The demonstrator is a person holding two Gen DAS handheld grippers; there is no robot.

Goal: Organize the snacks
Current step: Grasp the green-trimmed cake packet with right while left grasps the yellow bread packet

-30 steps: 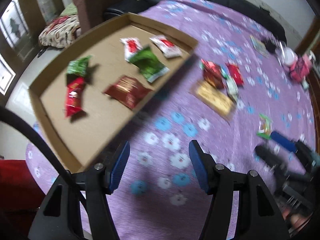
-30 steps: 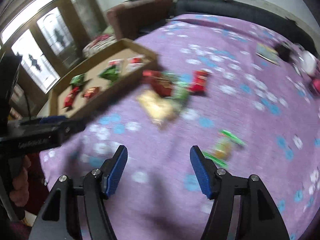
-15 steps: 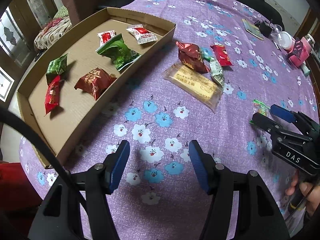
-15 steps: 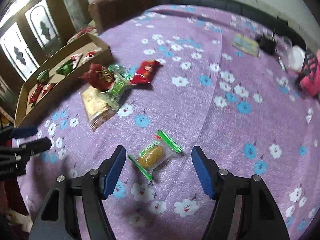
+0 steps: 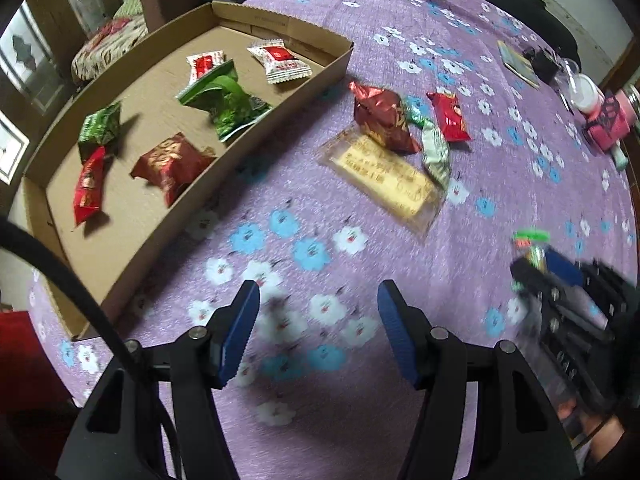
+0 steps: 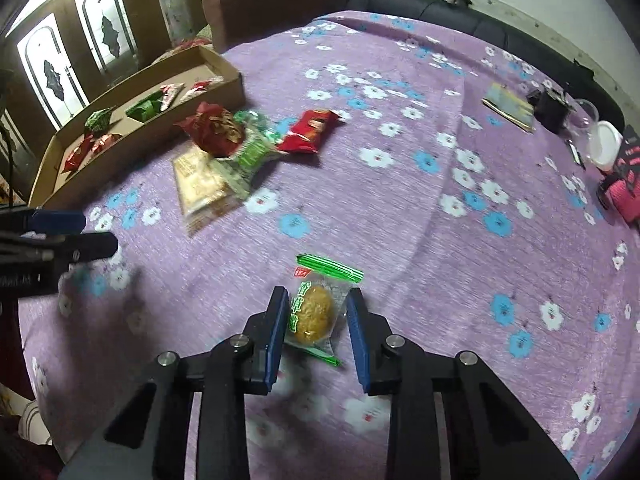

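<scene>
Snacks, six of them, already lie in the box [image 5: 280,28] at ten o'clock; four wait heaped [image 5: 384,120] at one. My left tongs [image 5: 318,334] hang wide, empty; my right tongs [image 6: 318,328] are closing around the cake packet [image 6: 314,312] on the bed [image 6: 440,220].

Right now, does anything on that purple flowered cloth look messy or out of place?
Yes. Several snacks lie heaped outside the cardboard tray: a dark red bag rests on a flat yellow packet, with a green-white packet and a red packet alongside. A lone green-edged cake packet sits between the right gripper's closing jaws.
</scene>
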